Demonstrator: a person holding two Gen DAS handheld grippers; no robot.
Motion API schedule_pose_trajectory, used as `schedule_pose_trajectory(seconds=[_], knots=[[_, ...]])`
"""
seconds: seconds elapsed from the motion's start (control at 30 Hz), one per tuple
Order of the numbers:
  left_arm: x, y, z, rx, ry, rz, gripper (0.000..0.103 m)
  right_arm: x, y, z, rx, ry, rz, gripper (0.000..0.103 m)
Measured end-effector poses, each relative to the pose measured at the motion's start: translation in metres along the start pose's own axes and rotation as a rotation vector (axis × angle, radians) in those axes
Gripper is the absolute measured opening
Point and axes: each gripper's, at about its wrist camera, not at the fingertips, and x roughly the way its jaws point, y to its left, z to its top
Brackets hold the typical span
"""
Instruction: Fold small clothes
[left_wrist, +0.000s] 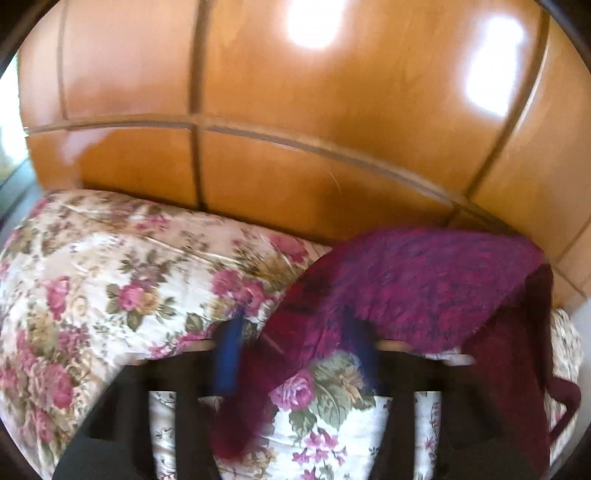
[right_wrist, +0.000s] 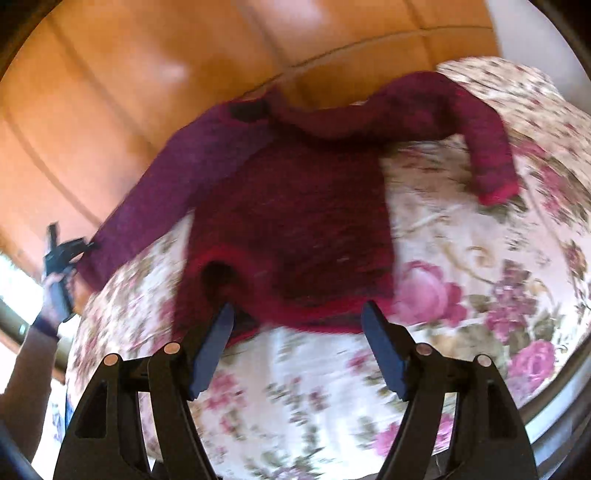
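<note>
A small maroon-and-purple knit sweater (right_wrist: 295, 206) lies spread on a floral bedspread (right_wrist: 480, 240), one sleeve bent toward the right. Its red hem sits between the tips of my right gripper (right_wrist: 298, 306), which is open and does not pinch it. The other sleeve stretches left to my left gripper (right_wrist: 61, 254), held in a hand. In the left wrist view the sweater (left_wrist: 424, 288) is bunched at the right. A blurred strip of it hangs between the blue fingers (left_wrist: 227, 354) of the left gripper (left_wrist: 293, 325), which is open.
A glossy wooden panelled surface (left_wrist: 295, 92) rises right behind the bed and shows again in the right wrist view (right_wrist: 92, 110). The bedspread (left_wrist: 92, 277) extends left of the sweater. A bright window strip (left_wrist: 11, 122) is at the far left.
</note>
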Motion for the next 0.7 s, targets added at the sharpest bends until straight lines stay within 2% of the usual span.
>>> schedule_pose_trajectory(seconds=[0.07, 0.17, 0.27, 0.33, 0.4, 0.5, 0.57, 0.6, 0.63, 0.7], knots=[[-0.015, 0.002, -0.012, -0.037, -0.060, -0.020, 0.083, 0.005, -0.017, 0.008, 0.030, -0.004, -0.033, 0.072], [-0.021, -0.009, -0.047, -0.049, -0.023, -0.169, 0.083, 0.019, -0.027, 0.014, 0.079, -0.002, -0.054, 0.072], [-0.016, -0.035, -0.103, -0.031, 0.106, -0.387, 0.079, 0.034, -0.028, 0.025, 0.112, 0.014, -0.054, 0.069], [-0.004, -0.064, -0.149, -0.021, 0.243, -0.533, 0.077, 0.047, -0.033, 0.028, 0.127, 0.038, -0.046, 0.067], [0.006, -0.089, -0.181, -0.032, 0.351, -0.631, 0.077, 0.061, -0.036, 0.031, 0.132, 0.061, -0.043, 0.065], [0.017, -0.124, -0.215, -0.044, 0.442, -0.702, 0.077, 0.080, -0.037, 0.035, 0.106, 0.086, -0.040, 0.065], [0.018, -0.140, -0.227, -0.052, 0.455, -0.741, 0.075, 0.085, -0.031, 0.038, 0.066, 0.099, -0.036, 0.061], [0.017, -0.149, -0.230, -0.034, 0.444, -0.744, 0.058, 0.089, -0.029, 0.040, 0.052, 0.108, -0.033, 0.053], [0.018, -0.156, -0.232, -0.023, 0.457, -0.759, 0.035, 0.094, -0.027, 0.041, 0.032, 0.122, -0.030, 0.049], [0.020, -0.164, -0.234, -0.018, 0.471, -0.755, 0.015, 0.099, -0.019, 0.044, -0.011, 0.142, -0.028, 0.037]])
